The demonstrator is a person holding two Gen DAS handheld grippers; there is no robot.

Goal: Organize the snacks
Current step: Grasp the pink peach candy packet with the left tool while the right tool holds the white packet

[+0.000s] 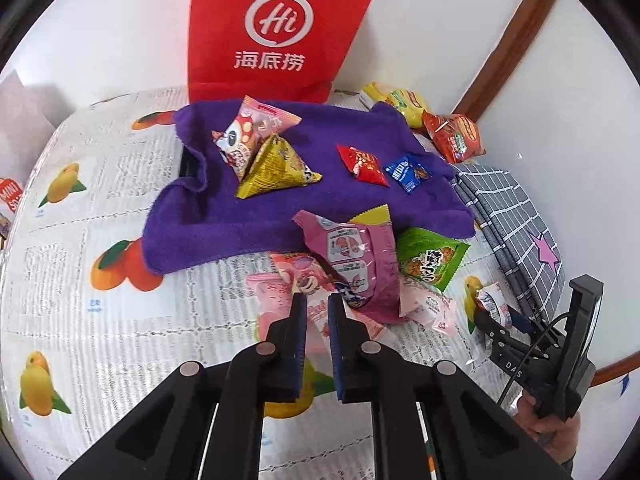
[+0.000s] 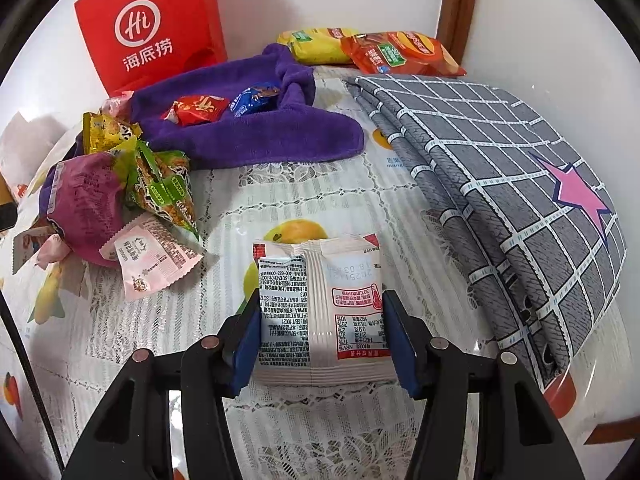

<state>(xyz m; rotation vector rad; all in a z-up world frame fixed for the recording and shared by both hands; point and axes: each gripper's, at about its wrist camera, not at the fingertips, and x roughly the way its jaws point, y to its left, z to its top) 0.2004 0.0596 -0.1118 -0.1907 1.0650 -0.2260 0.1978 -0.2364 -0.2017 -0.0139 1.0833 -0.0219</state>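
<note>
Left gripper (image 1: 317, 312) angled steeply down over snack pile (image 1: 352, 276) beside purple towel (image 1: 280, 208); jaws drawn nearly together, narrow gap; whether pink wrapper edge caught between pads unclear.

Right gripper (image 2: 320, 336) angled down, clamping white packet (image 2: 320, 312) by its sides above tablecloth (image 2: 280, 184).

Left view shows only packet's tip; hand on right gripper's handle cut by frame edge.
</note>
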